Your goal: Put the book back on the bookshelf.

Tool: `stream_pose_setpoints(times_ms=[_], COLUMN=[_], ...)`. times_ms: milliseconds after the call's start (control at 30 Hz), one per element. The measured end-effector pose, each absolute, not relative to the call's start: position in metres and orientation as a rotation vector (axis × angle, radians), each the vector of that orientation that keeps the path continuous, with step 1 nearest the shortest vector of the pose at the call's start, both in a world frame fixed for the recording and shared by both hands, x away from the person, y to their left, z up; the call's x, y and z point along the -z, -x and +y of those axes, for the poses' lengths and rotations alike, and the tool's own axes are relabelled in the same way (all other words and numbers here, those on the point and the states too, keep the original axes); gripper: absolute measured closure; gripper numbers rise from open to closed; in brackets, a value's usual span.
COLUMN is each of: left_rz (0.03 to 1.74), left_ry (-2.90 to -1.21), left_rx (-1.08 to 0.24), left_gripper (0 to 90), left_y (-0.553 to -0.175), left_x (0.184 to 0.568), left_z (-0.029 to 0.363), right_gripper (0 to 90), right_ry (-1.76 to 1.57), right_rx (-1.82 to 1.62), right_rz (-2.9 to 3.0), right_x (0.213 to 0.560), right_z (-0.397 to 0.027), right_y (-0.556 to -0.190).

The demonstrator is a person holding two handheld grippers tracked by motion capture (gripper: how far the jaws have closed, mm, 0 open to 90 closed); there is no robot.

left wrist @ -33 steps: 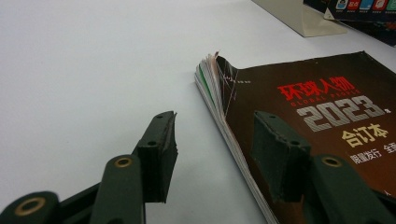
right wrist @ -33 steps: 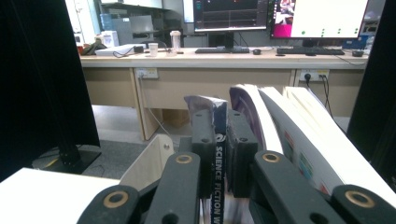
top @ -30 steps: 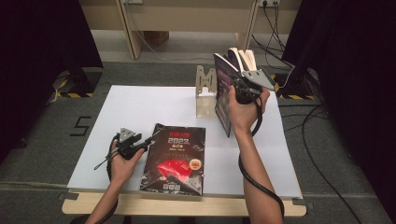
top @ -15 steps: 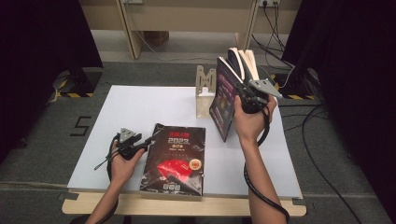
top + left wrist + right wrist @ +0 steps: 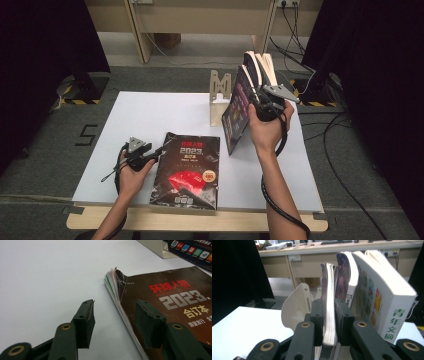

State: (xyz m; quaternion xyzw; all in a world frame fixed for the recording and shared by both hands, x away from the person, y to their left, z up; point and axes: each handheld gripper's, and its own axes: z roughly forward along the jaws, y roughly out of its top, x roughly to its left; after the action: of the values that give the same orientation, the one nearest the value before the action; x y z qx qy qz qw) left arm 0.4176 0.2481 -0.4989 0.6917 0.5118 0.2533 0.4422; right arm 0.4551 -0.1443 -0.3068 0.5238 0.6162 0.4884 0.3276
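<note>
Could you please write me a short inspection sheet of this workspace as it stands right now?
Surface: white table, bare at the left and far left.
Job's things: thin magazine upright between the right gripper's pads, beside two standing books and a pale bookend; dark magazine flat near the front edge, top corner curled.
Clutter: nothing seen.
Grippers: right gripper has just been opening, magazine between its jaws, pads apparently touching it; left gripper open, straddling the flat magazine's edge without clamping.
Cables: one trails from each gripper; more lie on the floor at the right.
Surroundings: grey floor, black curtains either side, wooden desk behind.
</note>
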Motion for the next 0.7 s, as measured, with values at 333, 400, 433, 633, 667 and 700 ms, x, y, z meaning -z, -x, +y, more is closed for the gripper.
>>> stream_pose_setpoints(times_ms=[333,400,433,633,667,700], left_rz=[1.269,1.269,1.269,1.268,1.268,1.269], left_ry=[-1.719,-1.724,-1.724,-1.721,-1.722,-1.721], left_rx=[-0.632,-0.632,-0.632,-0.632,-0.631,-0.631], left_gripper=[49.7,49.7,49.7,49.8,49.7,49.8], left_y=[-0.4177,-0.4177,-0.4177,-0.4177,-0.4178,-0.4179], left_x=[0.4989,0.4989,0.4989,0.4989,0.4989,0.499], left_z=[0.2478,0.2477,0.2477,0.2477,0.2478,0.2478], right_gripper=[80.2,81.9,83.2,84.3,84.3,84.4], right_ry=[-1.419,-1.426,-1.423,-1.423,-1.423,-1.419], right_rx=[-1.227,-1.228,-1.223,-1.244,-1.245,-1.248], right_rz=[1.622,1.631,1.625,1.596,1.593,1.591], right_x=[0.3142,0.313,0.3133,0.3156,0.3157,0.3159], right_z=[-0.1426,-0.1433,-0.1431,-0.142,-0.1416,-0.1415], right_y=[-0.4579,-0.4583,-0.4585,-0.4581,-0.458,-0.4582])
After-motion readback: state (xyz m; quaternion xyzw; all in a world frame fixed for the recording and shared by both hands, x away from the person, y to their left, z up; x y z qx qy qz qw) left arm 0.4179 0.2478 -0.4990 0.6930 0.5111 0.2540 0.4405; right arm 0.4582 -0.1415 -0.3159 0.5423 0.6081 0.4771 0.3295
